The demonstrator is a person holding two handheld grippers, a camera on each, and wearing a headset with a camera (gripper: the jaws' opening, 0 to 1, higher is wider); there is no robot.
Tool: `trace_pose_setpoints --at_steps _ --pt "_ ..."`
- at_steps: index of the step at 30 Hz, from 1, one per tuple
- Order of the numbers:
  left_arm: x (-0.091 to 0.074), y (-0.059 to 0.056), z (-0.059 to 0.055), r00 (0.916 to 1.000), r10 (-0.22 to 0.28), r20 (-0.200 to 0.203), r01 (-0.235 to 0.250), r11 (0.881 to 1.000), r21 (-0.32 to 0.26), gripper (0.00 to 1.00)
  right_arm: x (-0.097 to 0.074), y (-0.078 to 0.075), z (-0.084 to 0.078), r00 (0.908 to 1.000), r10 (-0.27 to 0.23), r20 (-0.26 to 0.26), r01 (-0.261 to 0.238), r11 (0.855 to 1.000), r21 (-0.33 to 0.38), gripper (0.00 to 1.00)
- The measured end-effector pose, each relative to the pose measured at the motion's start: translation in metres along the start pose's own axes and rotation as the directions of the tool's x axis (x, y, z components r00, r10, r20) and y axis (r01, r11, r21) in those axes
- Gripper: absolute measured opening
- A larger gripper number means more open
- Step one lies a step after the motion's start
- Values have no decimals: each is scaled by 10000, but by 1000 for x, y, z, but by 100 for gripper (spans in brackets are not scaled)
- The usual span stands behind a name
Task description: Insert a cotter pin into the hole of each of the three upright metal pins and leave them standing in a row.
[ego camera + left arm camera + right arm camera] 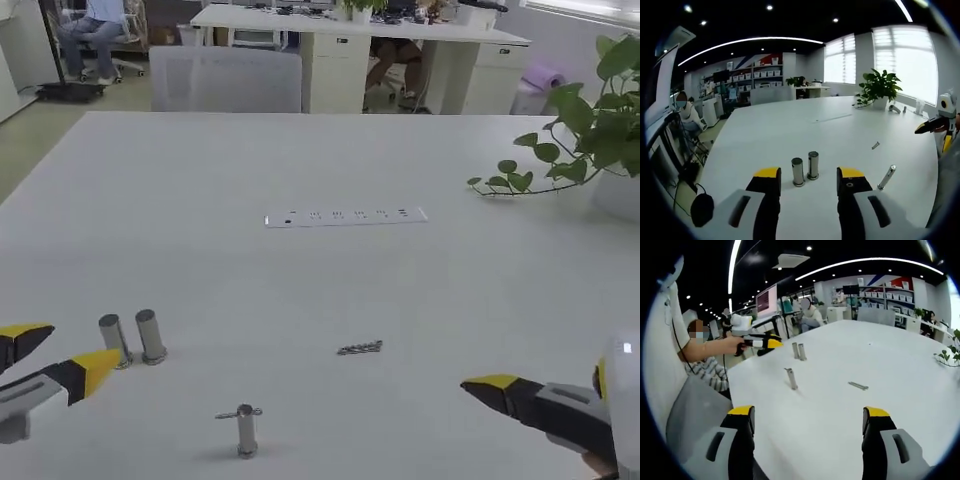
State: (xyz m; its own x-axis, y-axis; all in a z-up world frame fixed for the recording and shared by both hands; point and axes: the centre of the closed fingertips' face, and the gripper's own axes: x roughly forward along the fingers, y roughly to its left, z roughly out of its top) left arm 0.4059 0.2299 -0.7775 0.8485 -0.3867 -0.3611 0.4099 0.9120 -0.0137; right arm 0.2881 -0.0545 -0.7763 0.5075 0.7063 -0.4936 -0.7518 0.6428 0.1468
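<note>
Holding both grippers wide open, I have nothing in either one. My left gripper [809, 174] hangs by the near left corner of the smooth white desk [300, 160]. My right gripper [808, 411] hangs by the near right corner. Both have yellow tips.

A white pot [620, 195] at the right edge holds a leafy green plant [590, 130].

Just past my left gripper stand a first bare pin [112, 340] and a second bare pin [150, 335], close side by side. Both are round, shiny metal. A third pin [246, 432] stands alone, about halfway along the near edge. A thin cotter pin [238, 413] pokes through its top. Loose cotter pins [360, 348] lie flat farther in, too small to count.

My head view shows a long flat power strip [345, 216] in the middle of the desk. My right gripper view shows a hand [732, 345] around my left gripper's handle.
</note>
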Motion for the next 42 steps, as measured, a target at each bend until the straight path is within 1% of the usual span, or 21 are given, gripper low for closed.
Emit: trace_pose_setpoints --at_steps 5,9,13,16,21,27,29,31,34,37,38,42 --pt "9 7 -4 10000 57 -34 -56 10000 75 40 -1 -2 5 9999 -35 127 35 10000 -69 89" --pt "19 8 -8 9999 17 -118 -16 9999 103 37 -1 -4 4 9999 -75 94 76 9999 -106 89" --pt "29 13 -11 9999 36 -168 -34 10000 86 37 -1 -6 2 9999 -131 -34 131 9998 -144 88" --pt "34 16 -10 9999 94 -89 -93 9999 69 35 -1 -8 2 9999 -159 -50 158 9998 -139 88" --pt "43 21 -11 10000 32 7 -32 10000 43 32 0 -12 1 9996 -277 -111 276 9996 -112 88" --pt "50 21 -16 9999 -139 -53 139 9999 86 27 2 -14 -3 9992 -327 -247 324 9994 -108 87" --pt "53 21 -16 9999 -141 -44 141 9999 32 26 3 -14 -4 9991 -328 -263 326 9994 -88 87" --pt "56 20 -18 9998 -196 -61 195 9996 -197 26 3 -14 -5 9991 -328 -281 326 9994 -64 87" --pt "60 20 -21 9997 -204 -116 201 9996 -218 23 4 -14 -5 9990 -358 -251 359 9994 1 85" --pt "62 22 -21 9998 -148 -92 146 9995 -286 19 4 -14 -5 9990 -374 -249 375 9993 43 85" --pt "63 22 -20 9998 -200 -45 198 9992 -353 18 4 -15 -5 9989 -386 -250 388 9992 38 85" --pt "64 19 -20 9994 -347 -10 347 9991 -260 16 4 -16 -6 9987 -447 -257 449 9990 66 84"
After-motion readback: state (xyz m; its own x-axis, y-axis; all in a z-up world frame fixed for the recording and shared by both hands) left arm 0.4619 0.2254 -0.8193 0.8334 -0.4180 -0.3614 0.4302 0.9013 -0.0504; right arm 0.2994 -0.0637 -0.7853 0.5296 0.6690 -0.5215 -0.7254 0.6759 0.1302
